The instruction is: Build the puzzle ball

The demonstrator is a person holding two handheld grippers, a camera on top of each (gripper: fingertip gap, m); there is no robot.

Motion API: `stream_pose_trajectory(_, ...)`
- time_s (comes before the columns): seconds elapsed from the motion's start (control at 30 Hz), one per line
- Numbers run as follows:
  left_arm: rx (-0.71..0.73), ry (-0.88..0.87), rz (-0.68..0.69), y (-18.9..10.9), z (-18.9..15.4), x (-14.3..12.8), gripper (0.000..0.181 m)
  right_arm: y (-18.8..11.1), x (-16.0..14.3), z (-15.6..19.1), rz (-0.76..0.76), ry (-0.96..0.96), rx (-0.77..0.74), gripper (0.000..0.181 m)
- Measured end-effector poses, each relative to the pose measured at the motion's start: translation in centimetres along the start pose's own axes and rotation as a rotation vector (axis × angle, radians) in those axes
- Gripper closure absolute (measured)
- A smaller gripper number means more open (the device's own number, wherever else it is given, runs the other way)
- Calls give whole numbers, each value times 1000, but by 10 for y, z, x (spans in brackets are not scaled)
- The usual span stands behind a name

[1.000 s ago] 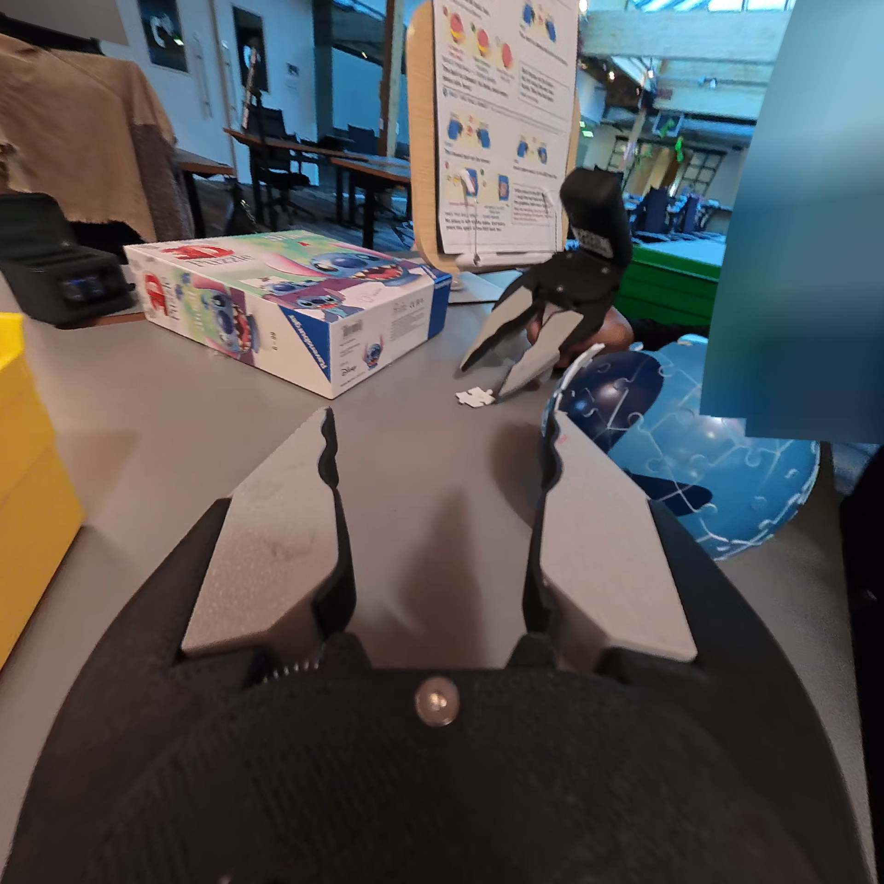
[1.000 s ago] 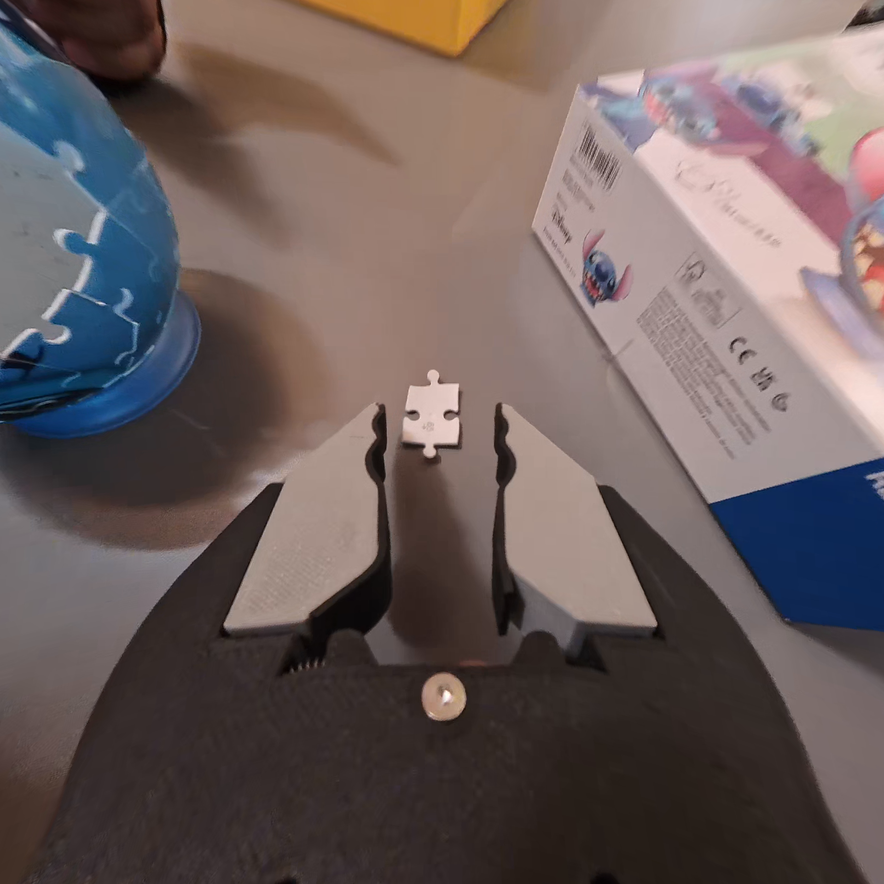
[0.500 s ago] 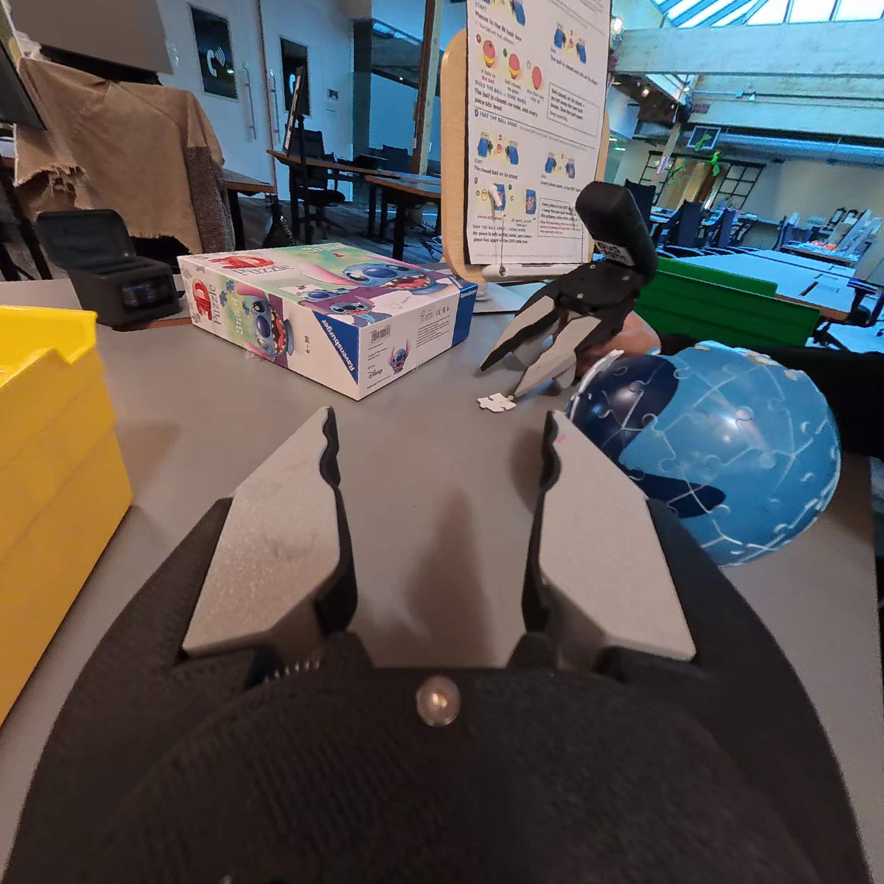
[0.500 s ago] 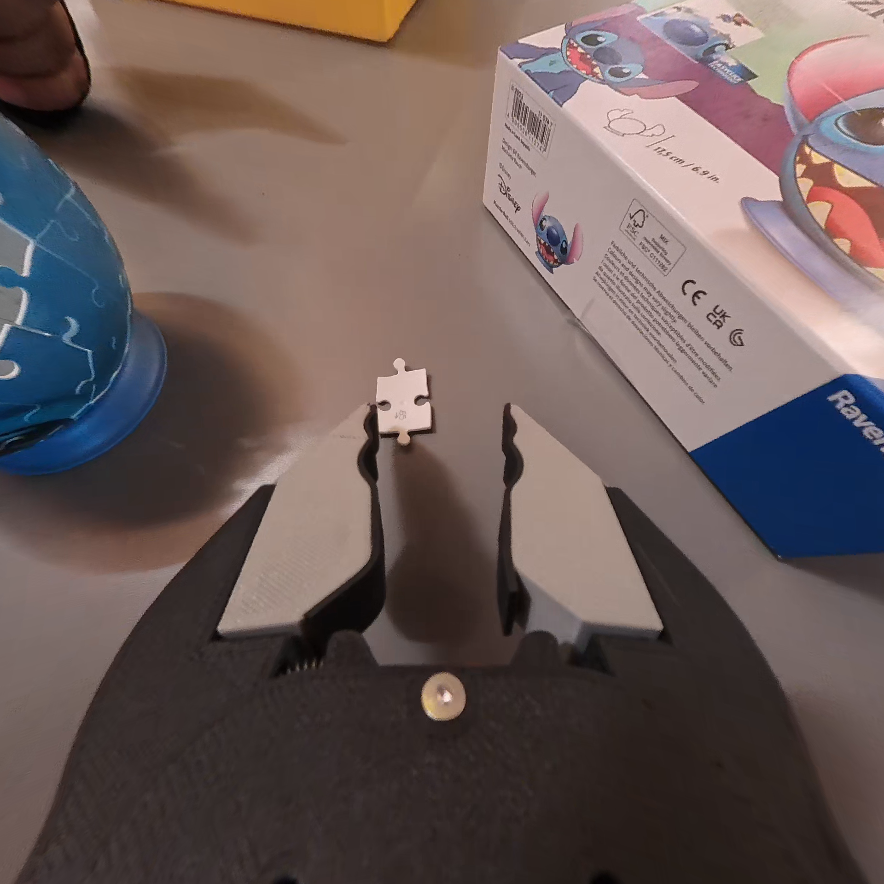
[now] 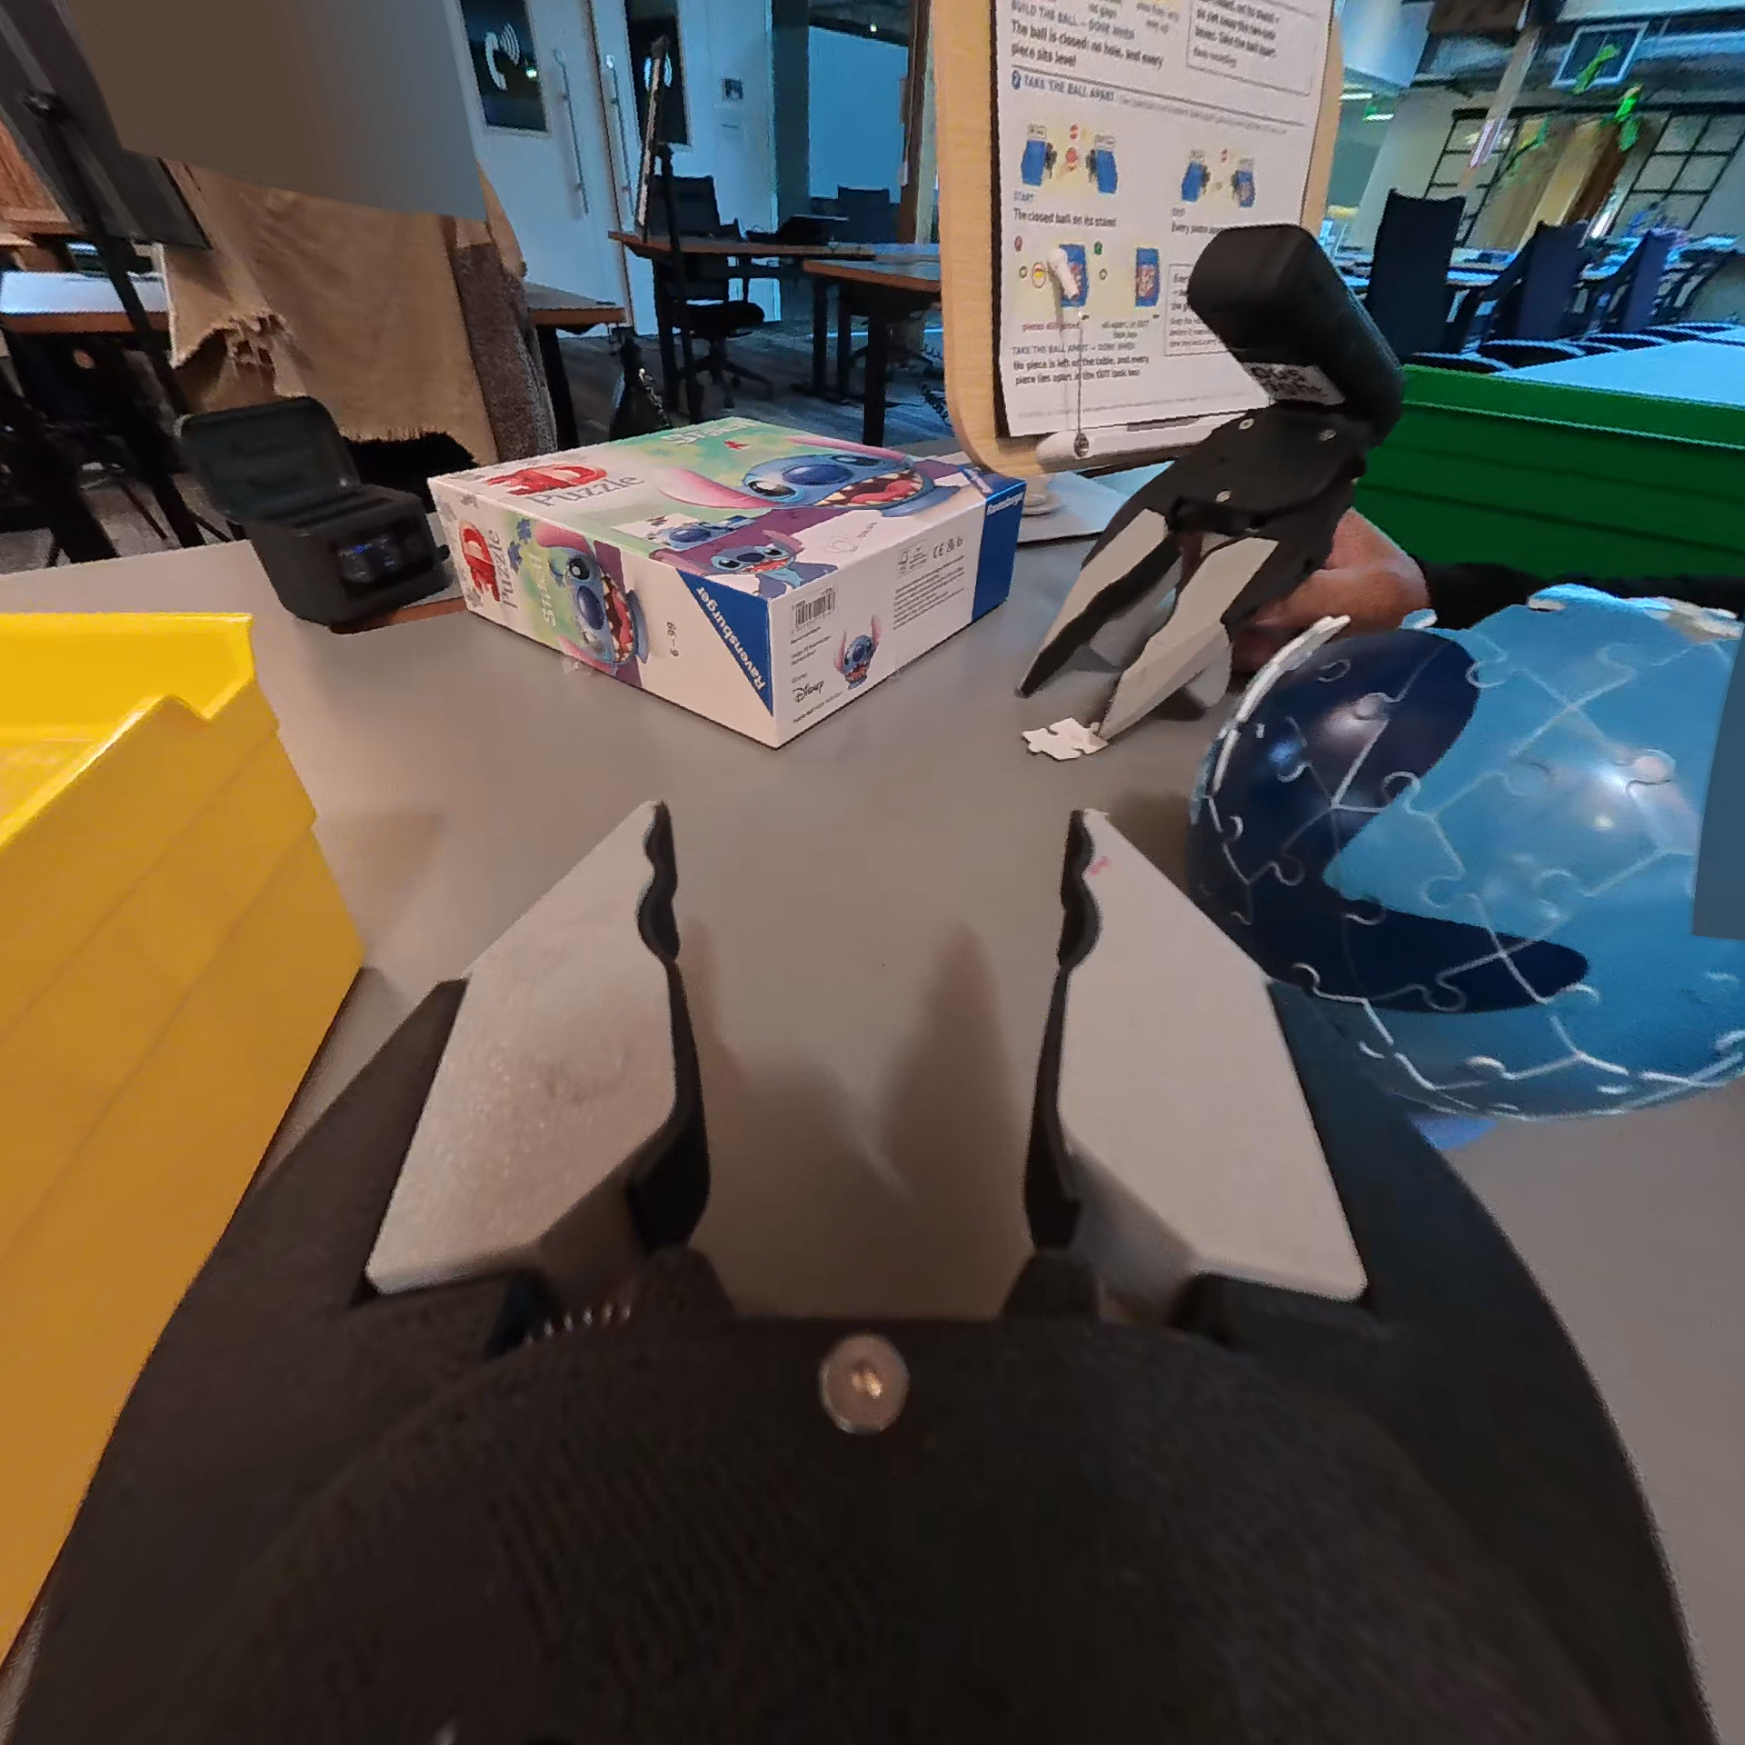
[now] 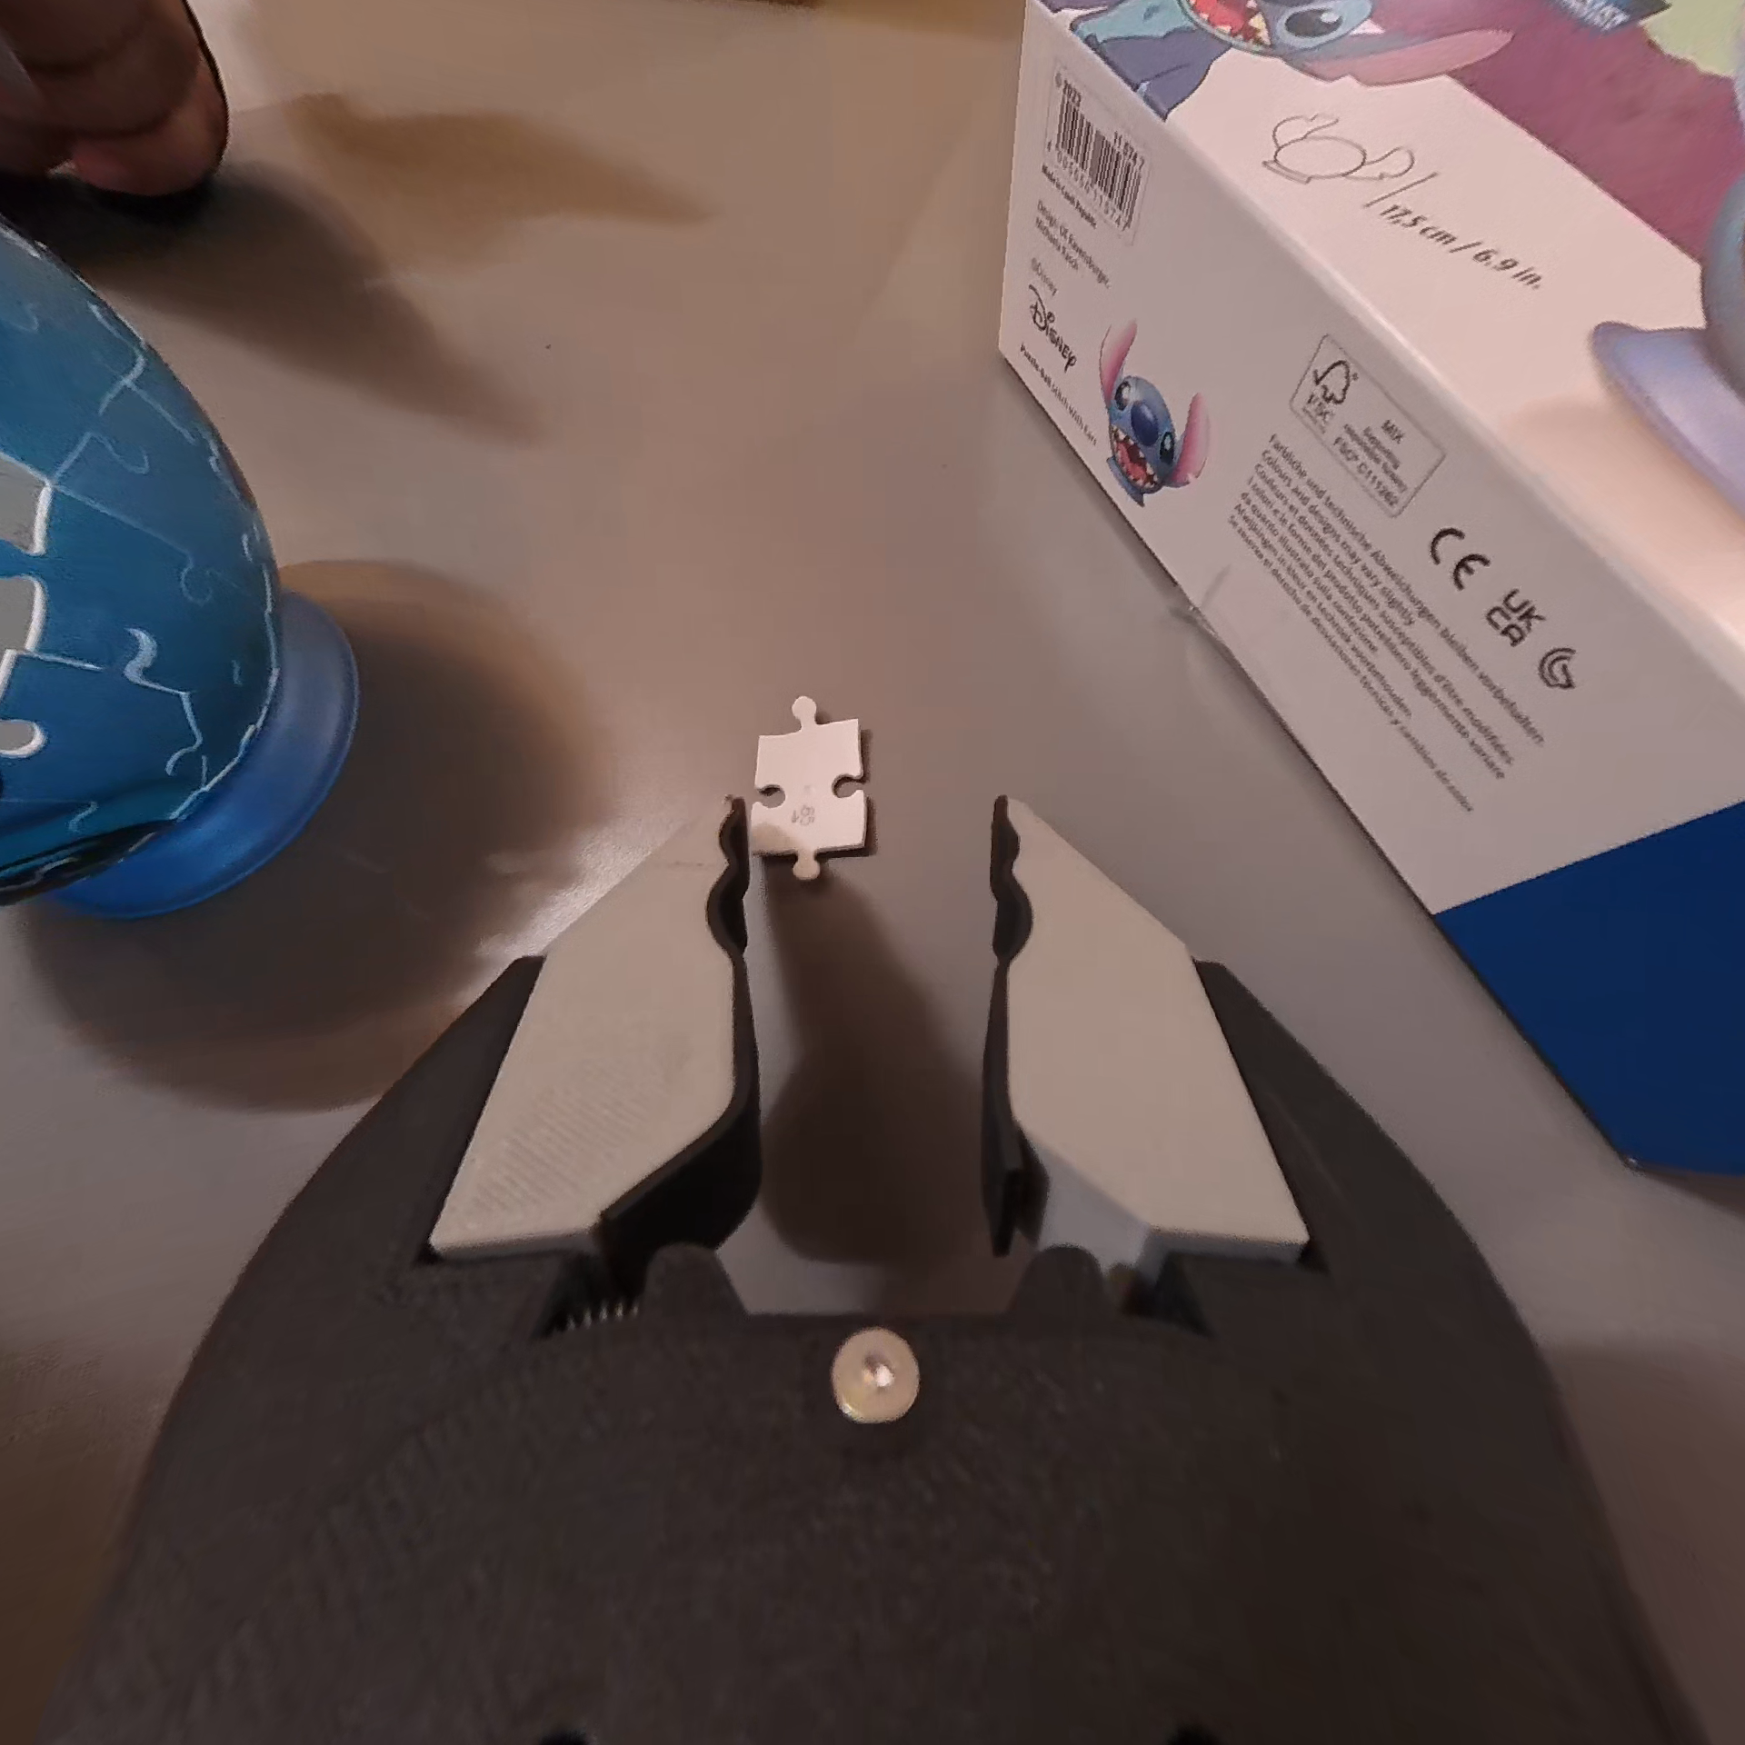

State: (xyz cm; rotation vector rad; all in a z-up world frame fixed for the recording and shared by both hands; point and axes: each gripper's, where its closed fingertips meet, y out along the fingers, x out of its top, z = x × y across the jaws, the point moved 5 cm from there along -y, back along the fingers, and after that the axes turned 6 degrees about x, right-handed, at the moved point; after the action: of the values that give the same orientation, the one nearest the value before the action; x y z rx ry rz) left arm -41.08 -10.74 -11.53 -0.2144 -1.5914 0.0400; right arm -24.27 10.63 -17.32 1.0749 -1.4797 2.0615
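A blue puzzle ball [image 5: 1492, 869] stands on the grey table at the right, on a blue ring stand [image 6: 217, 784]; one piece at its top edge sticks out. A single white puzzle piece [image 6: 810, 788] lies face down on the table; it also shows in the left wrist view [image 5: 1062, 736]. My right gripper [image 6: 864, 812] is open, tips low at the table, with the piece just ahead between them, close to the left finger. It shows farther off in the left wrist view [image 5: 1076, 708]. My left gripper [image 5: 864, 831] is open and empty above the table, left of the ball.
The puzzle box [image 5: 727, 576] lies beyond the left gripper and right of the right gripper [image 6: 1369, 425]. A yellow bin [image 5: 123, 897] stands at the left. A black case [image 5: 321, 510] and an instruction board [image 5: 1133, 217] stand at the back. A hand [image 6: 104, 94] rests near the ball. Some 20 cm of space lies between my two pairs of fingers.
The right gripper has shifted right and closer to the table, so the white piece now sits nearer its left finger. The left gripper has drawn back and swung left, showing more yellow bin.
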Motion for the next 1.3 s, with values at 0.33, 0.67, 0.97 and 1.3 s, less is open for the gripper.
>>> stream_pose_trajectory(0.33,32,45,21,0,-1,-2,100,4,-1,1,38,-97,-57,131)
stream_pose_trajectory(0.67,107,54,5,-6,6,-1,101,-1,3,0,-5,-153,-144,132)
stream_pose_trajectory(0.97,168,-35,-86,-41,18,1,108,-9,6,-5,-60,-134,-199,132)
stream_pose_trajectory(1.3,129,36,-107,-46,6,1,116,-10,6,-2,-79,-119,-129,135)
